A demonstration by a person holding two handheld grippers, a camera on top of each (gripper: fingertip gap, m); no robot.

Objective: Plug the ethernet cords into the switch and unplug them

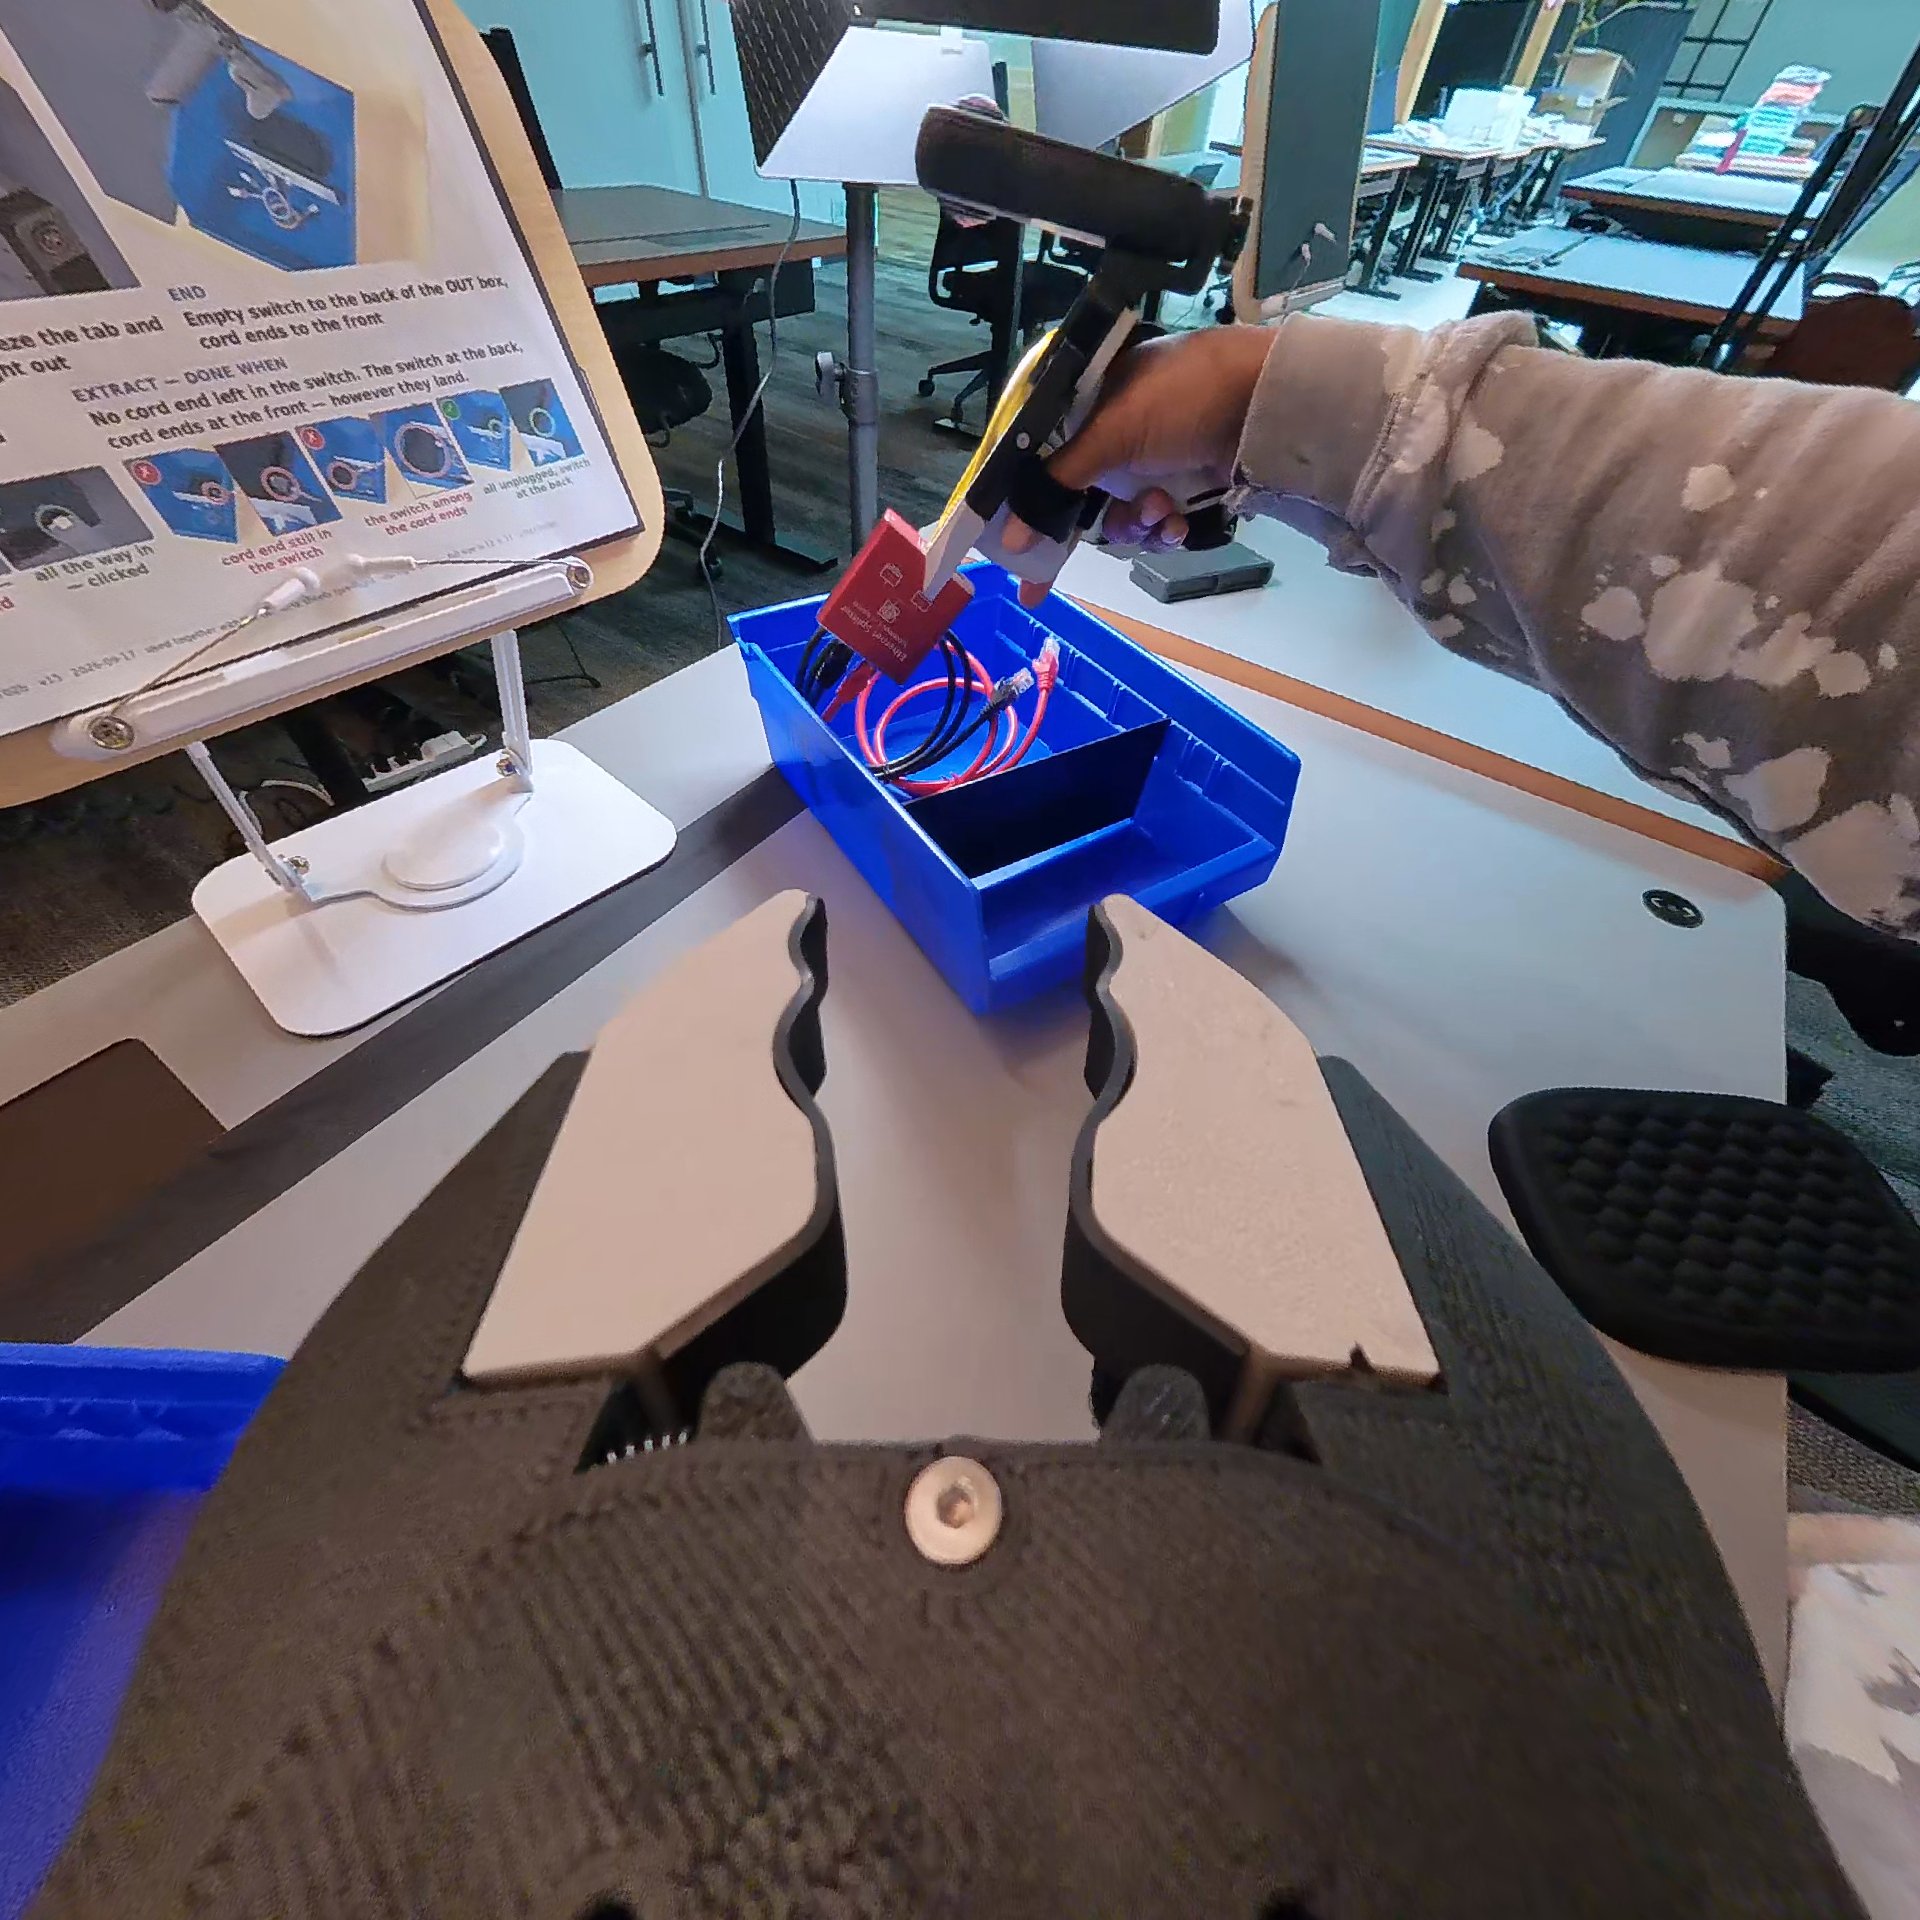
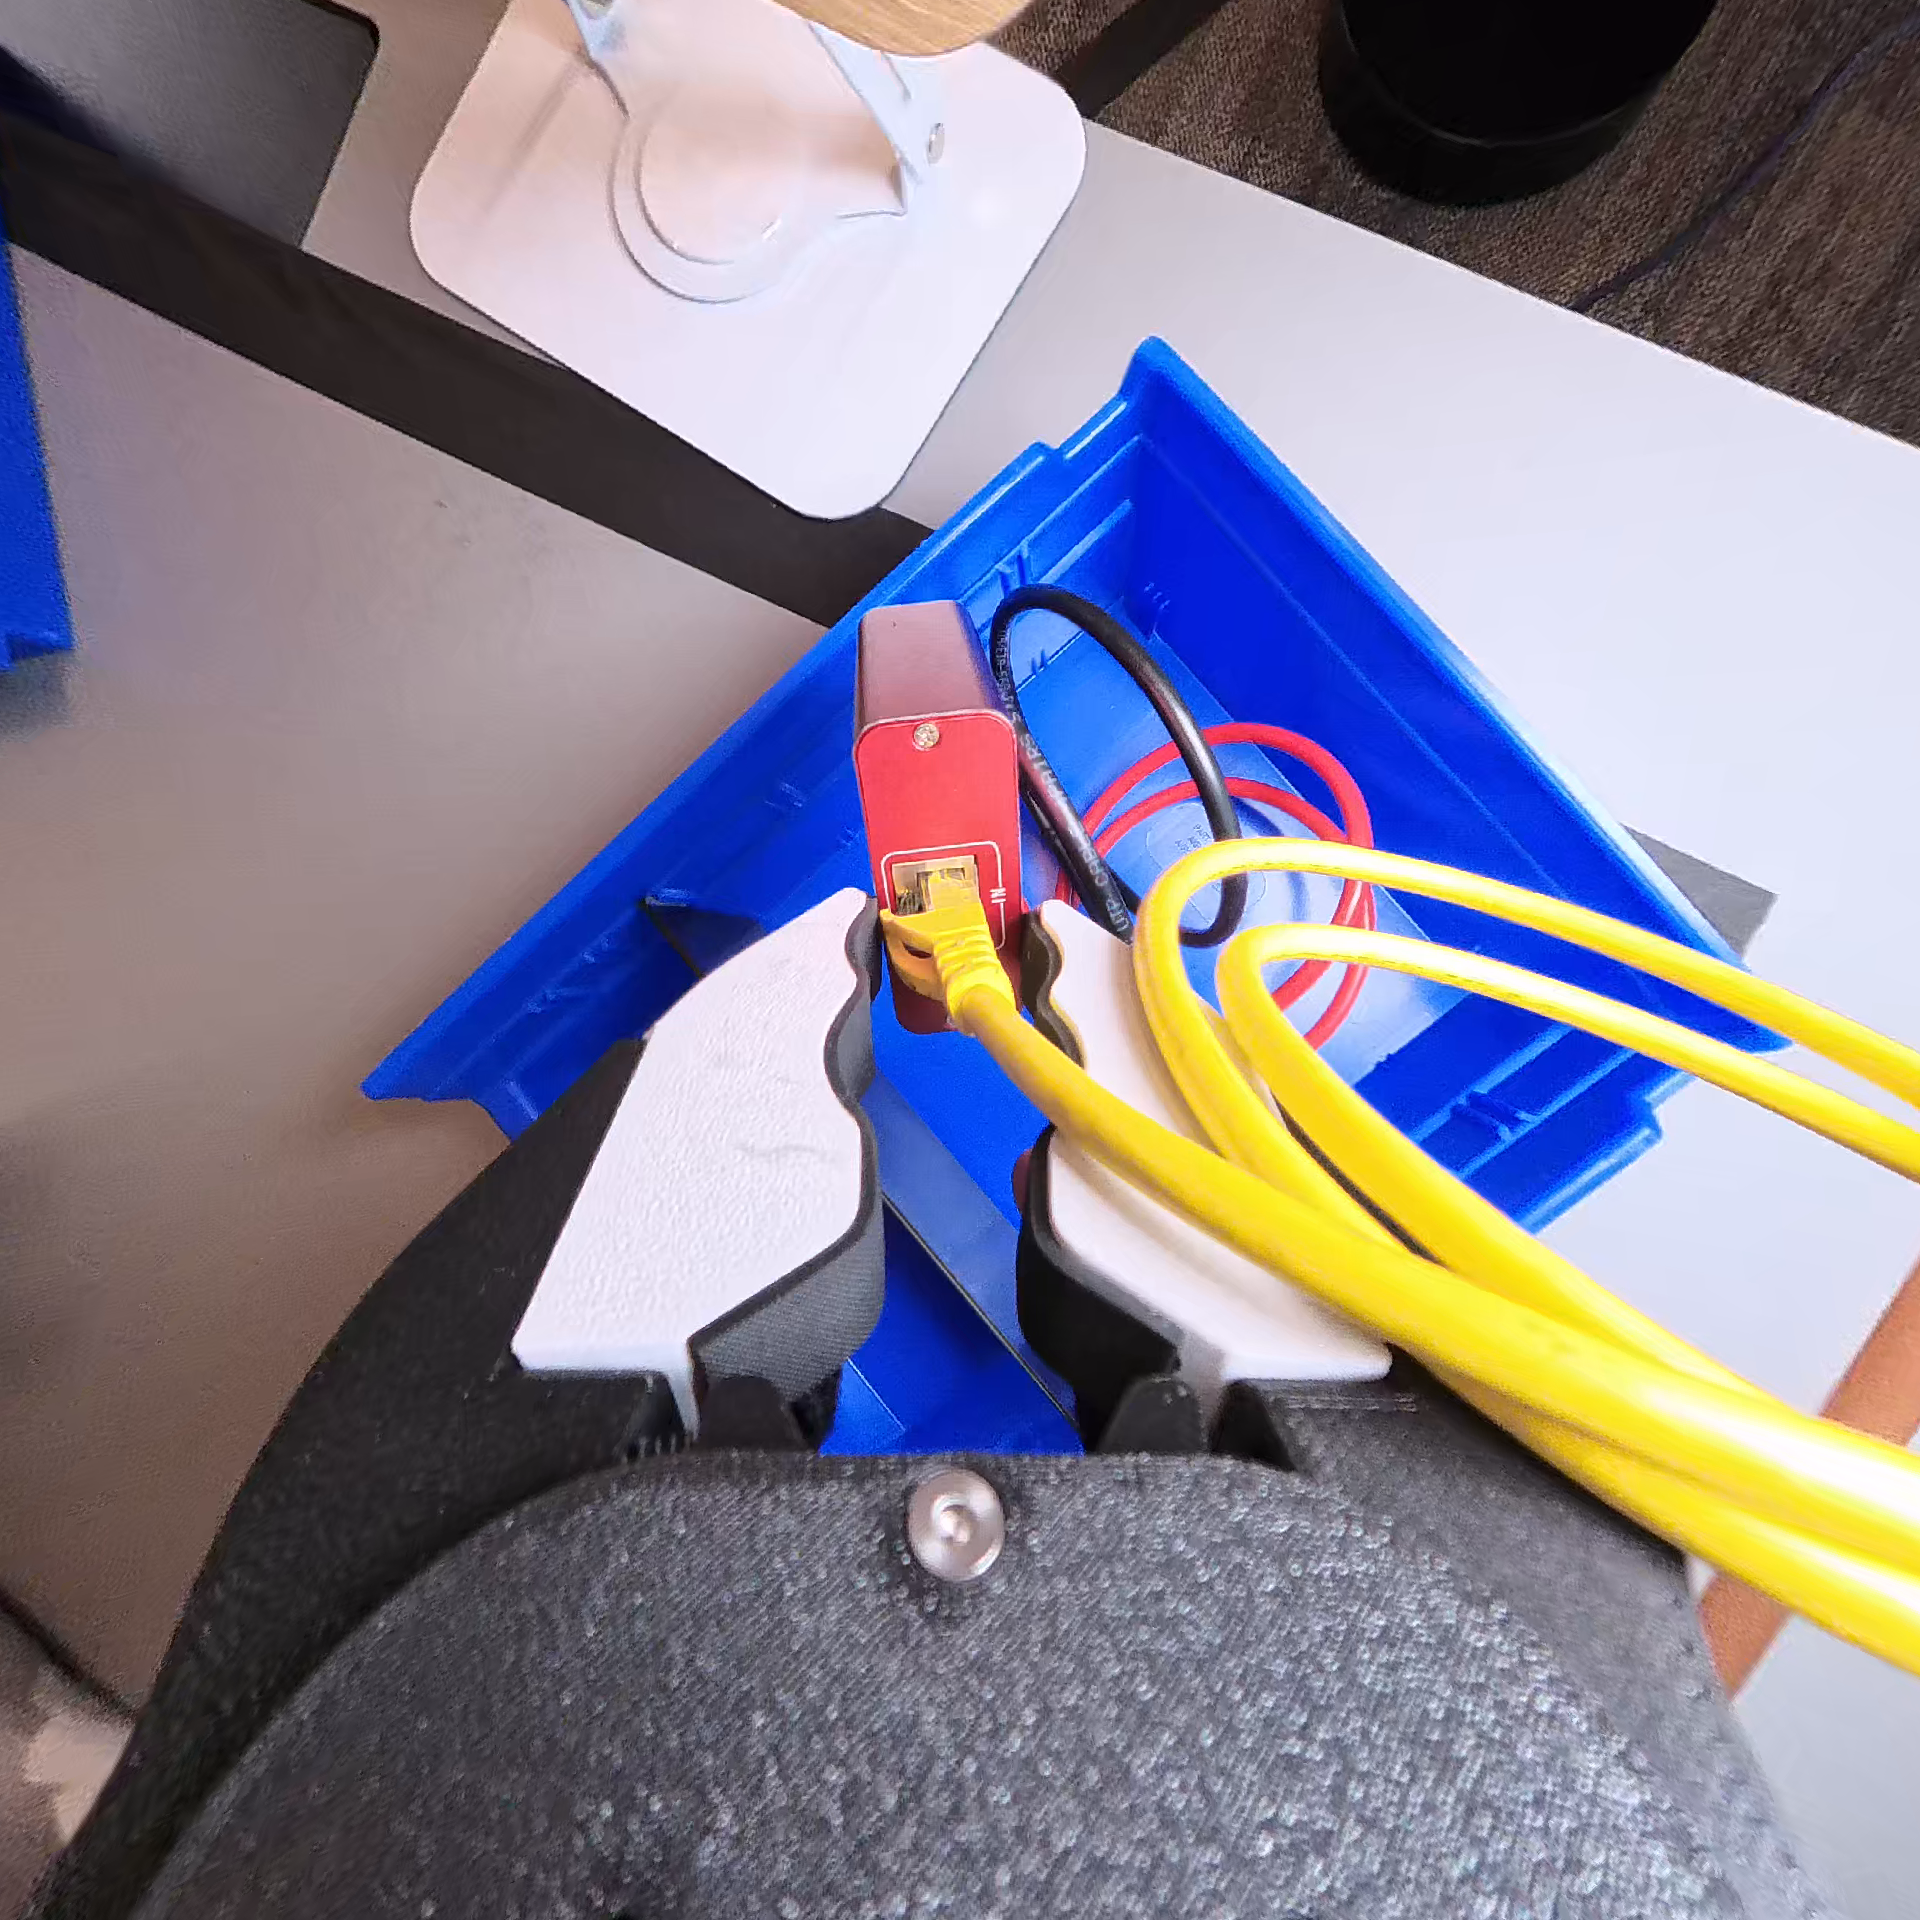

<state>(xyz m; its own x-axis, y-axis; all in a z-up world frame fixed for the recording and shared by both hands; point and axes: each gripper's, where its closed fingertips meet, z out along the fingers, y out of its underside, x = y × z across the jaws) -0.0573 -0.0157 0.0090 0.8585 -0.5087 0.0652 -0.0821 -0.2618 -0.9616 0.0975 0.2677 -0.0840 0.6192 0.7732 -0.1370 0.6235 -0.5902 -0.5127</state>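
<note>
The far end of the small red metal switch box [image 2: 935, 790] runs down behind its own near face in the right wrist view, so the ports there, and where the black cord [image 2: 1143, 665] and the red cord [image 2: 1340, 790] meet it, are hidden. The looped yellow ethernet cord [image 2: 1558, 1039] leaves that picture at its right edge. In the left wrist view a second blue plastic bin [image 1: 73, 1507] is cut off at the lower left corner and covered by the gripper body. The printed instruction sheet [image 1: 312, 312] on its white stand runs off the top and left edges. The far plugs [image 1: 1023, 681] inside the divided blue bin [image 1: 1143, 894] are too small to tell apart.
</note>
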